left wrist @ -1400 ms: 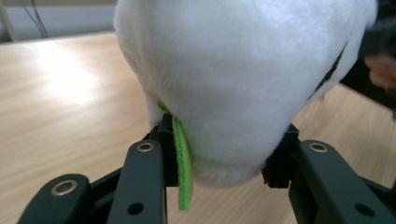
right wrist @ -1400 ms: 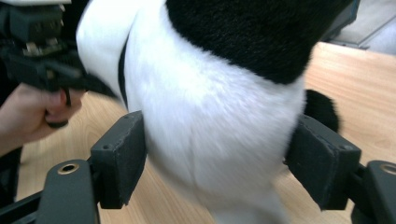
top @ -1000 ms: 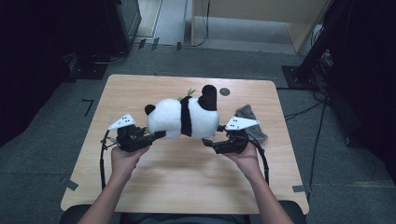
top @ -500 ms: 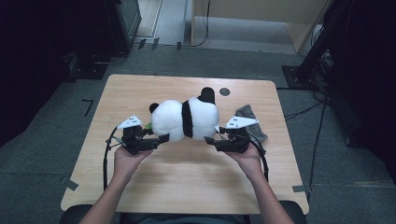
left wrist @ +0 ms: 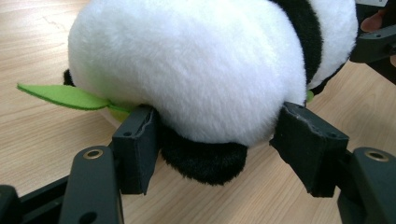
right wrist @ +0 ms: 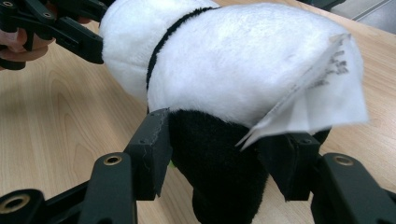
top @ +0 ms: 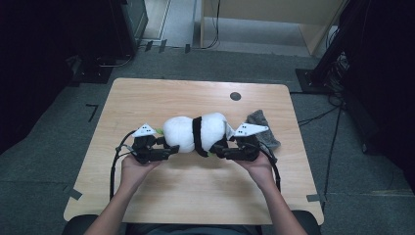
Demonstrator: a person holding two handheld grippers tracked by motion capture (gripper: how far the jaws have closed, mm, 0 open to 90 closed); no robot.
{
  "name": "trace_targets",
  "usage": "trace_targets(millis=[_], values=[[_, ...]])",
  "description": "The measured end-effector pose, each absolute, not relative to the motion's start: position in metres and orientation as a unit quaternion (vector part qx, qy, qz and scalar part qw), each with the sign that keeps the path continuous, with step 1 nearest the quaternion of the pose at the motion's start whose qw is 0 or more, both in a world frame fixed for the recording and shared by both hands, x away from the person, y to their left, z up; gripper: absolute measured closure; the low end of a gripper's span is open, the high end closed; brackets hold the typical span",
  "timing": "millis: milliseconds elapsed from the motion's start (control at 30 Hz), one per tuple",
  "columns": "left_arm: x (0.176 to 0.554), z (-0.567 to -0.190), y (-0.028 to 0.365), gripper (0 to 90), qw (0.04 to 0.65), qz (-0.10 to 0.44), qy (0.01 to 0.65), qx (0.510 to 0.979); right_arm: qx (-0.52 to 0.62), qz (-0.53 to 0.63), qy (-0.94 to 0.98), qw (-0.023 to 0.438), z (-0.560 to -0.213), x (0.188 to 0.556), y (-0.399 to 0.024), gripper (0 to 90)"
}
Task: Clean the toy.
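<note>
A person seated at a light wooden tabletop (top: 195, 191) holds a black two-jaw gripper in each hand, one at either end of a plush panda (top: 198, 132). The panda lies lengthwise across the middle of the tabletop, white with a black band around its body. The left gripper (top: 169, 149) meets the panda's left end. In the left gripper view its jaws stand on either side of a black limb under the white body, the pads pressing into the plush, and a green felt leaf (left wrist: 65, 95) sticks out sideways just beside one jaw. The right gripper (top: 220, 149) meets the opposite end. In the right gripper view its jaws are clamped on a black limb of the toy, and a white sewn-in label (right wrist: 322, 88) hangs over one jaw. The right jaws have just been closing with that limb between them. A grey cloth (top: 262, 128) lies crumpled on the tabletop beyond the right hand. A small dark round spot (top: 235, 96) marks the far side of the tabletop, well apart from the panda.
</note>
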State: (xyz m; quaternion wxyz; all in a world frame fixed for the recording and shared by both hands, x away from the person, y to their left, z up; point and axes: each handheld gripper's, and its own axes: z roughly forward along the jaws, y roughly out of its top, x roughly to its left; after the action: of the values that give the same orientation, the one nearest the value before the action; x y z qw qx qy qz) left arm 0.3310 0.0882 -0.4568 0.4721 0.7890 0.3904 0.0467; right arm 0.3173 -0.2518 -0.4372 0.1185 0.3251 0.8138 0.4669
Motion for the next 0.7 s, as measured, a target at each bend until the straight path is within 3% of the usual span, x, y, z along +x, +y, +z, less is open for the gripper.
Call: trace_targets(millis=[400,700], values=[[0.335,-0.465,0.097,32.7,0.460,0.046,0.408,0.787,0.338,0.470,0.808,0.114,-0.438,0.317,-0.256,40.2],[0.335,-0.463,0.101,32.8,0.468,0.075,0.396,0.786,0.344,0.474,0.800,0.130,-0.433,0.318,-0.265,40.3]])
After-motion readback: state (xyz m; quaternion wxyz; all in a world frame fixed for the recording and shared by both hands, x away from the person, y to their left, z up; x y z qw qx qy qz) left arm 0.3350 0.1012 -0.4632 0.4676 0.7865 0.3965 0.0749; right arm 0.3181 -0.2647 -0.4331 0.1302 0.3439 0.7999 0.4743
